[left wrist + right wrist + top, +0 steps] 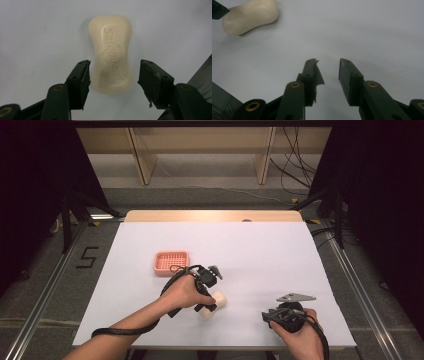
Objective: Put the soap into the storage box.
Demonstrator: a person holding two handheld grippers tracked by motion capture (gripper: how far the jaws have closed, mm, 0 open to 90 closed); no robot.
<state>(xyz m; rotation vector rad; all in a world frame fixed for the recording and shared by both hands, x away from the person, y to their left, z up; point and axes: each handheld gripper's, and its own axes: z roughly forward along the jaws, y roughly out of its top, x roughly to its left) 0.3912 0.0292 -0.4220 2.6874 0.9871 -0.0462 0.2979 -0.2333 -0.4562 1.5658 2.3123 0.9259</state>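
The left gripper (113, 75) holds its fingers apart around one soap bar (111, 53) lying between them on the bench (280, 255), not clamped, while the right gripper (328, 72) fingers gape, holding nothing, well apart from it.

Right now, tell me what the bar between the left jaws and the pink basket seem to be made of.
Bar: most likely solid soap, cream, with a smooth waxy sheen, rounded edges and a brand name pressed into its top.
Pink basket: probably moulded plastic, matte, with a grid of small holes in its floor; too small in the high view to be certain.
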